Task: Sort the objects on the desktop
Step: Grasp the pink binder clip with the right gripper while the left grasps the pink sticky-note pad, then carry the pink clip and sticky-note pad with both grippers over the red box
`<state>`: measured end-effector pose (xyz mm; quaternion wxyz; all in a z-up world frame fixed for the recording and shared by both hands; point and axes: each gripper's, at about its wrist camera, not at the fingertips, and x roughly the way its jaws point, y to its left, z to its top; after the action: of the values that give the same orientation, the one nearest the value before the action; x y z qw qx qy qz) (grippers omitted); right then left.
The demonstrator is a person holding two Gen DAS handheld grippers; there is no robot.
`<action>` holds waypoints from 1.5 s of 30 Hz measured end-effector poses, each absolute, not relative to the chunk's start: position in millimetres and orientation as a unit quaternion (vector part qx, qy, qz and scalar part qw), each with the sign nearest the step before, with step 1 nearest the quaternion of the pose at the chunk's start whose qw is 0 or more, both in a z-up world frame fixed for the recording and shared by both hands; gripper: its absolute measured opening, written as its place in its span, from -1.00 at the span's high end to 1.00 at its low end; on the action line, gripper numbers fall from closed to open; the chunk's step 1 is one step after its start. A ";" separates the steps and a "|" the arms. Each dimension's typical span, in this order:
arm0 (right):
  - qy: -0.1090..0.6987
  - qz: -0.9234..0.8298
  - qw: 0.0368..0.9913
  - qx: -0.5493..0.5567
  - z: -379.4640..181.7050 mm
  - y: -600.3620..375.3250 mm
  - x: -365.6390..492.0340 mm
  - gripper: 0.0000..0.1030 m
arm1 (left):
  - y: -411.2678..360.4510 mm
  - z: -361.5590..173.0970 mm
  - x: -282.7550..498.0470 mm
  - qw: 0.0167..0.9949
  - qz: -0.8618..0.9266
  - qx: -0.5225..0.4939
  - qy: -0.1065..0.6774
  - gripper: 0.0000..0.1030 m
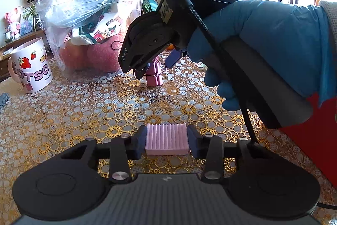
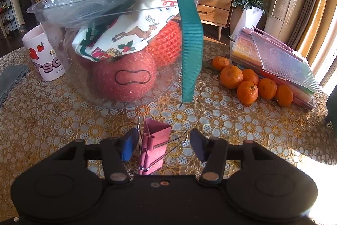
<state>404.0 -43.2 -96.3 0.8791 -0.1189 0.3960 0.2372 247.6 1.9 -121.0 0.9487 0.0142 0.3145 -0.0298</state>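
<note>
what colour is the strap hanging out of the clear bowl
Dark green; the ribbed strap drapes over the clear bowl's rim down toward the tablecloth. The right wrist view shows it best.

Pink ridged block, pink binder clip, gold floral tablecloth

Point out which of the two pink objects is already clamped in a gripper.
The ribbed pink block, squeezed by the left gripper; the pink binder clip stands unpinched between the right gripper's pads.

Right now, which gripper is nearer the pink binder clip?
Right. The right gripper straddles the pink binder clip; the left gripper sits back from it, shut on a pink ribbed block.
</note>
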 end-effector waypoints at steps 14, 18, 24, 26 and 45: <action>0.401 0.251 0.874 -0.106 -88.6 -52.3 388.9 0.36 | 15.6 -117.1 246.5 0.946 -0.014 -0.012 0.323 0.23; 0.407 0.256 0.871 -0.103 -87.0 -59.2 378.1 0.52 | 21.9 -114.1 241.6 0.946 -0.008 -0.022 0.324 0.23; 0.412 0.254 0.869 -0.099 -85.6 -69.8 360.6 0.59 | 26.5 -107.5 227.0 0.947 -0.002 -0.026 0.322 0.23; 0.411 0.254 0.870 -0.099 -84.0 -73.0 354.3 0.59 | 29.8 -106.5 222.9 0.946 0.000 -0.030 0.323 0.23; 0.402 0.282 0.870 -0.050 -39.3 -126.1 250.6 0.59 | 22.0 -63.0 155.4 0.947 -0.006 -0.041 0.318 0.23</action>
<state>250.6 -126.1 -39.3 0.8697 -0.0499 0.4017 0.2824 155.4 22.0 -63.0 0.9472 -0.0414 0.3179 -0.0056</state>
